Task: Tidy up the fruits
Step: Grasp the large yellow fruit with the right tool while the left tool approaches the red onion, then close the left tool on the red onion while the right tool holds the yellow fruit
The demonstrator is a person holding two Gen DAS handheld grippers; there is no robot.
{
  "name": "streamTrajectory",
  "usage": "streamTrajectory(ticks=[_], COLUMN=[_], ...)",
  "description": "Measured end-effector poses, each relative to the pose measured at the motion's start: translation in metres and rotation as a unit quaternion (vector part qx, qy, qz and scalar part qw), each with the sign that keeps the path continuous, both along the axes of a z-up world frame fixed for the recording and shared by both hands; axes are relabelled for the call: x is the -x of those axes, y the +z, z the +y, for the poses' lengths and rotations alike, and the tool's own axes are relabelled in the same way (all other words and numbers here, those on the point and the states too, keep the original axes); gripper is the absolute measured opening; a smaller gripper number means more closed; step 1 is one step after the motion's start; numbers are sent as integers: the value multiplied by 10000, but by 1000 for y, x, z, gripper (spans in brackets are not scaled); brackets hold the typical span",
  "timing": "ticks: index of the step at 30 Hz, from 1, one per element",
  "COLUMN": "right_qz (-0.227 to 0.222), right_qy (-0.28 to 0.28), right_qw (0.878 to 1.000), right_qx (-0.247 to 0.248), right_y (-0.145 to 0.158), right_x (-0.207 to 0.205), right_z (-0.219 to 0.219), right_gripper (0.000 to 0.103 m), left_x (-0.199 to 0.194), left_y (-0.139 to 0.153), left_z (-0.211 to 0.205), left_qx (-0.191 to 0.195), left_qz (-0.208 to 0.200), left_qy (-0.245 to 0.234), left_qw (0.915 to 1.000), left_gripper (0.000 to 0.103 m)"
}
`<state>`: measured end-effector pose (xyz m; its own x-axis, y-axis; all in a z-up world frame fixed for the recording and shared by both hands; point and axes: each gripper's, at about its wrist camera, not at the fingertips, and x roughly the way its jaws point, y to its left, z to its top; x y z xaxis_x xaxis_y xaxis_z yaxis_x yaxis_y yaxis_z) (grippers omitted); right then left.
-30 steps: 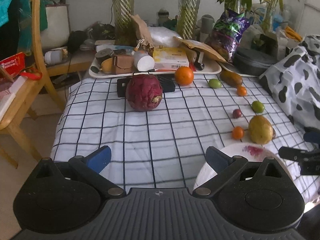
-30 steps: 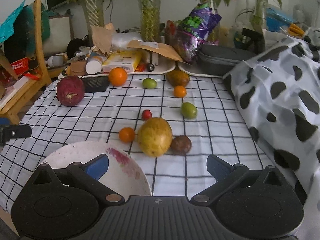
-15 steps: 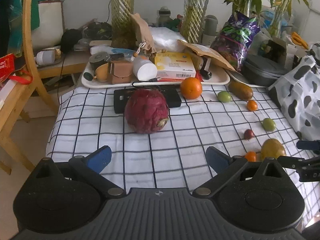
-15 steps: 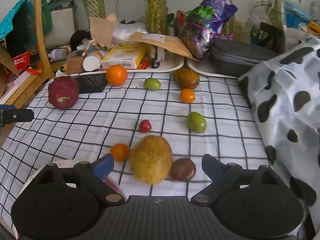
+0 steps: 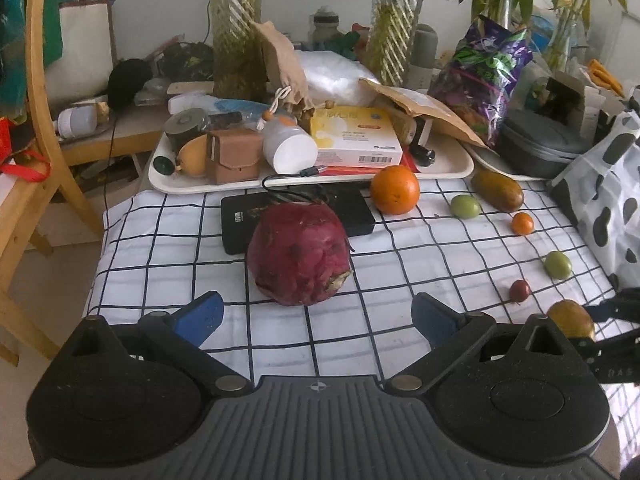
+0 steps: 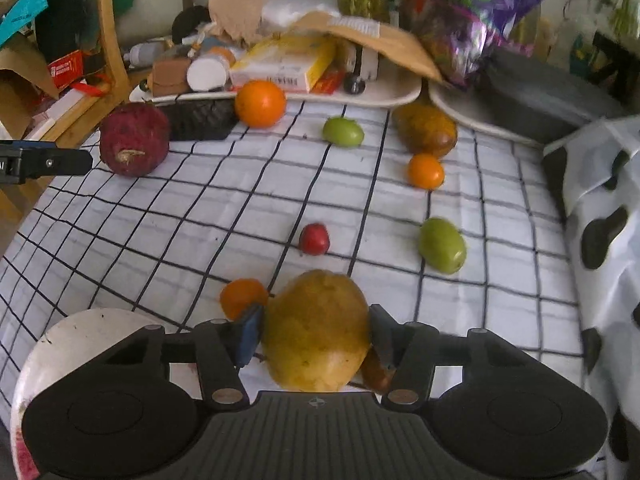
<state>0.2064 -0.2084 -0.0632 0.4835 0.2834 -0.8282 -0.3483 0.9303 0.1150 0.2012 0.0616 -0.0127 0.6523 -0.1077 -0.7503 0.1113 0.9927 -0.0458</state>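
Between the closing right claw (image 6: 316, 334) pads — a yellow-brown, speckled mango (image 6: 316, 330).

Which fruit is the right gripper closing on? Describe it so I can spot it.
On the checked tablecloth, beside the white plate, the right gripper is closing around the yellow mango. It is far bigger than the small orange fruit touching its left side.

A brown fruit (image 6: 374, 372) is mostly hidden behind the mango (image 6: 316, 330) and the right tongs (image 6: 316, 334). The white plate (image 6: 80, 326) is partly covered; the purple bag (image 6: 480, 12) is blurred.
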Motion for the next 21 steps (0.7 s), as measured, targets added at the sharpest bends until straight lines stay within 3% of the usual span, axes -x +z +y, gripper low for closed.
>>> streamTrajectory(ticks=[5,16,17,19,21], right_qz=[-17,-384,-406,-441,-473], right_qy=[178,-287,-302,-317,-328], right_qw=[9996,9988,9986,9984,9982], right_qx=[227,-132,-133,-149,-183], right_y=[-2,13,14,15,17], right_x=[3,0,0,-1,-2], right_z=[9,-7,-7,-8,-8], right_gripper=[57,57,57,57,57], left_x=[-7,-28,-31,-38,-47], left_y=[-3,-12,-13,-17,-24], left_z=[2,6,7,9,9], left_qx=[19,48,80,150,179], left_qz=[61,-61,-60,-17,112], left_qy=[4,-37,-29,-34,-39], left_qw=[10000,10000,9999,9999,9998], left_gripper=[102,101,101,89,87])
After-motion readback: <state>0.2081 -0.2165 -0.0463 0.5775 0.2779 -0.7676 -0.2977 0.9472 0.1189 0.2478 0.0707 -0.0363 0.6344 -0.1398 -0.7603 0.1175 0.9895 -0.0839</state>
